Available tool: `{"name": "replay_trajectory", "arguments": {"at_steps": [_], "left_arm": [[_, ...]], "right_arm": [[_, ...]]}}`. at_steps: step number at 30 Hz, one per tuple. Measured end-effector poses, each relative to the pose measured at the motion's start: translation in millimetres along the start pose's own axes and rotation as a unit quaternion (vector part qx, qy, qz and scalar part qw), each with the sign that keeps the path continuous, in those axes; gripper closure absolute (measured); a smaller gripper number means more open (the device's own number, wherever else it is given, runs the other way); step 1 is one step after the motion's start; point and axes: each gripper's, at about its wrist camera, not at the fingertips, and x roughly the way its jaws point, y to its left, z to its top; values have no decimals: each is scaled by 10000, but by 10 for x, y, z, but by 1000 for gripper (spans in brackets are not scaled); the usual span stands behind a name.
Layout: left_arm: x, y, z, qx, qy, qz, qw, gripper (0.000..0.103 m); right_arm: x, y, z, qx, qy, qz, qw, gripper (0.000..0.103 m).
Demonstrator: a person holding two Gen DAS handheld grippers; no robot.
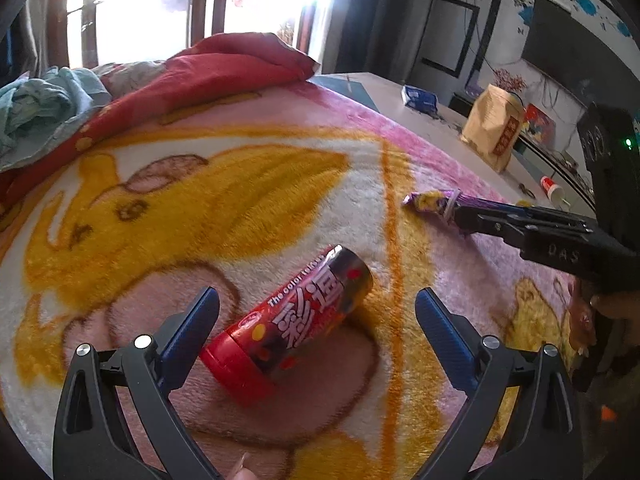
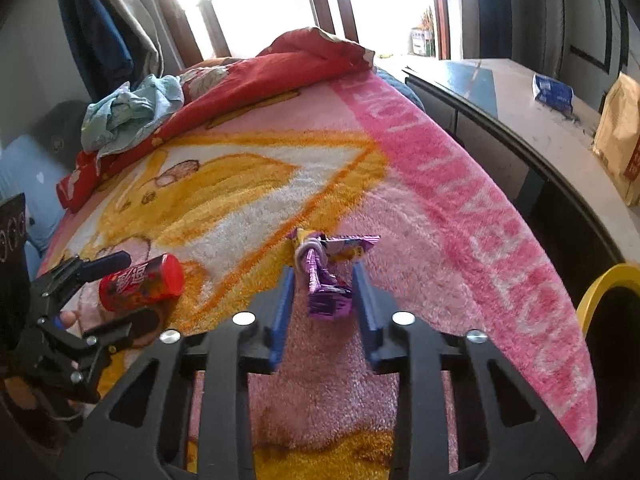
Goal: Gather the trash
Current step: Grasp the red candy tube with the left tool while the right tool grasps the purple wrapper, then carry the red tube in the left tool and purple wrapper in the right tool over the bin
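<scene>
A red candy can [image 1: 288,328] with a red cap lies on its side on the pink and yellow blanket [image 1: 240,184]. My left gripper [image 1: 316,294] is open around it, and its blue pads [image 1: 188,332] stand well apart on either side. In the right wrist view the same can [image 2: 140,284] lies at the left, between the left gripper's fingers [image 2: 104,270]. A crumpled purple wrapper [image 2: 328,300] with a white band lies between my right gripper's [image 2: 324,270] blue pads, which are shut on it. In the left wrist view the purple wrapper [image 1: 432,202] sticks out of the right gripper [image 1: 460,216].
A red quilt [image 1: 224,68] and a teal cloth [image 1: 44,104] are bunched at the bed's far end. A table [image 2: 552,140] beside the bed carries a brown paper bag [image 1: 494,128], a blue packet [image 1: 418,98] and a small red cup [image 1: 552,190]. A yellow rim [image 2: 600,284] shows at the right.
</scene>
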Motion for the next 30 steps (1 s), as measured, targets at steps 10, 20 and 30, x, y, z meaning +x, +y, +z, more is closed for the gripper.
{"name": "replay_trajectory", "arguments": {"at_steps": [10,20,30], "left_arm": [[94,-169,-23,164,225,-169,9995,35],[156,-389,-40,302,400,-335,9982,70],[165,-730,44,296,246,-776,9962,71]], "right_arm": [[-163,-122,-81,245,-108,65,9996,85],[-383,-296,-172,499,-235,33,9985,85],[-670,-554,-237,723,-473,-130,9962,86]]}}
